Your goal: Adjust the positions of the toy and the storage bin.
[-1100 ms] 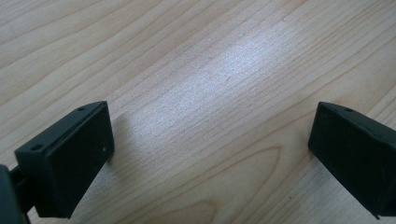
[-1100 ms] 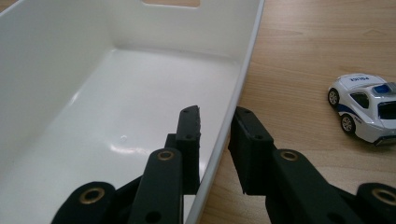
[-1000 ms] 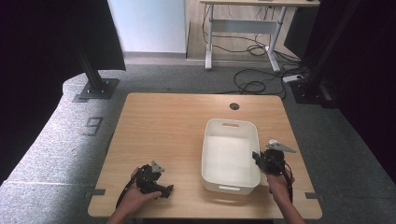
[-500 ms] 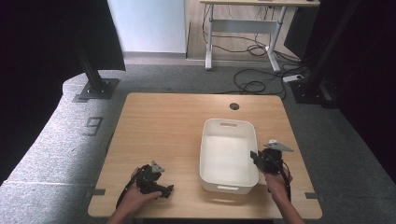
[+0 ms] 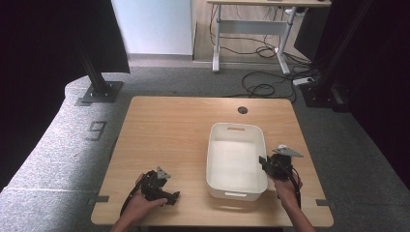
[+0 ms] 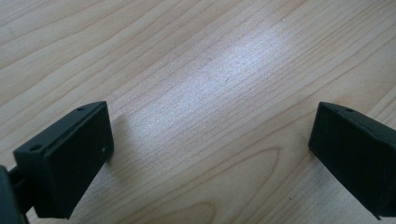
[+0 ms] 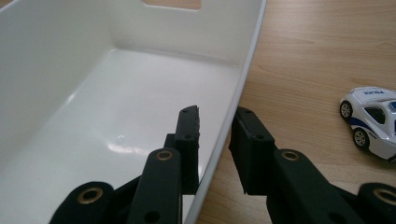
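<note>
- Wooden desk (image 5: 174, 130) on grey carpet; dark frames and cabling are seen behind it.
- White bin (image 5: 235, 159) is placed on the desk's right half, long axis running from near edge to far edge, handle slots in both short walls.
- Right gripper (image 7: 215, 133) is set astride the bin's right long wall, toward the near end: one jaw inside the bin, one outside over the desk.
- Jaws are closed down on that wall; the grip is judged firm, though a thin gap on the outer side cannot be ruled out.
- Since the wall is gripped off-centre, toward the near right corner, the bin is expected to pivot or tilt if dragged or lifted.
- Left gripper (image 5: 162, 186) is rested near the desk's near-left corner, well apart from the bin; jaws stand wide apart over bare wood, nothing between them.
- Toy car (image 7: 373, 119) is seen on the desk just right of the bin, beyond the right gripper.
- Right hand is clearly the nearer one to the bin.
</note>
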The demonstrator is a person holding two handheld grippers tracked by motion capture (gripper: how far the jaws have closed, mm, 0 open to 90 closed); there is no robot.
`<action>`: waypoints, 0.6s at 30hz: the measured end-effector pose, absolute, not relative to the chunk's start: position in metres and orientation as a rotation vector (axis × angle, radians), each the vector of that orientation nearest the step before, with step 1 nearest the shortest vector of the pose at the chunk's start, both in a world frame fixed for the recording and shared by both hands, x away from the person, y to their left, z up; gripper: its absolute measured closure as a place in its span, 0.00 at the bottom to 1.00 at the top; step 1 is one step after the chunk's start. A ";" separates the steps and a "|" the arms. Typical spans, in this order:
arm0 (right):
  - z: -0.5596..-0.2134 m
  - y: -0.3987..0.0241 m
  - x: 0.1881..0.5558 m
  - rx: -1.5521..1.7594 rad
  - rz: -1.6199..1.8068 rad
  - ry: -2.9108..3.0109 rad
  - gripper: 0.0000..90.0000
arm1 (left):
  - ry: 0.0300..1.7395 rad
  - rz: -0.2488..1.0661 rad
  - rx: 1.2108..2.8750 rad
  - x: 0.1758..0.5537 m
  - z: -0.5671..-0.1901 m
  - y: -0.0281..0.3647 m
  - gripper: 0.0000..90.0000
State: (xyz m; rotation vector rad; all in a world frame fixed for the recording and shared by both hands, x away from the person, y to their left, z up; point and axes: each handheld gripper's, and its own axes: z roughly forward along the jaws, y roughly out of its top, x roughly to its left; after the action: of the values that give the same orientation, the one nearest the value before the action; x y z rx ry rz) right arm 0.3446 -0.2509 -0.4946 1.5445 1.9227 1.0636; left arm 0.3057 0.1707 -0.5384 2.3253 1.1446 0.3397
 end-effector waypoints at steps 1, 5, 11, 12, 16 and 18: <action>-0.495 -0.251 0.345 1.545 1.064 1.923 0.81 | 1.145 0.340 2.325 0.306 -0.538 0.171 0.00; -0.495 -0.251 0.345 1.540 1.065 1.925 0.81 | 1.145 0.340 2.325 0.306 -0.538 0.171 0.00; -0.495 -0.251 0.345 1.537 1.069 1.925 0.80 | 1.141 0.340 2.324 0.306 -0.539 0.171 0.00; -0.495 -0.251 0.345 1.537 1.070 1.924 0.80 | 1.140 0.341 2.323 0.306 -0.539 0.171 0.00; -0.495 -0.251 0.345 1.537 1.071 1.924 0.80 | 1.133 0.344 2.319 0.305 -0.539 0.171 0.00; -0.495 -0.251 0.345 1.537 1.072 1.923 0.80 | 1.133 0.344 2.318 0.305 -0.539 0.171 0.00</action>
State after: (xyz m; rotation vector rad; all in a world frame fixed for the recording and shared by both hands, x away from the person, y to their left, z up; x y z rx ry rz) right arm 0.3449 -0.2514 -0.4954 1.5369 1.9232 1.0720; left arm 0.3053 0.1707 -0.5393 2.3183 1.1329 0.3437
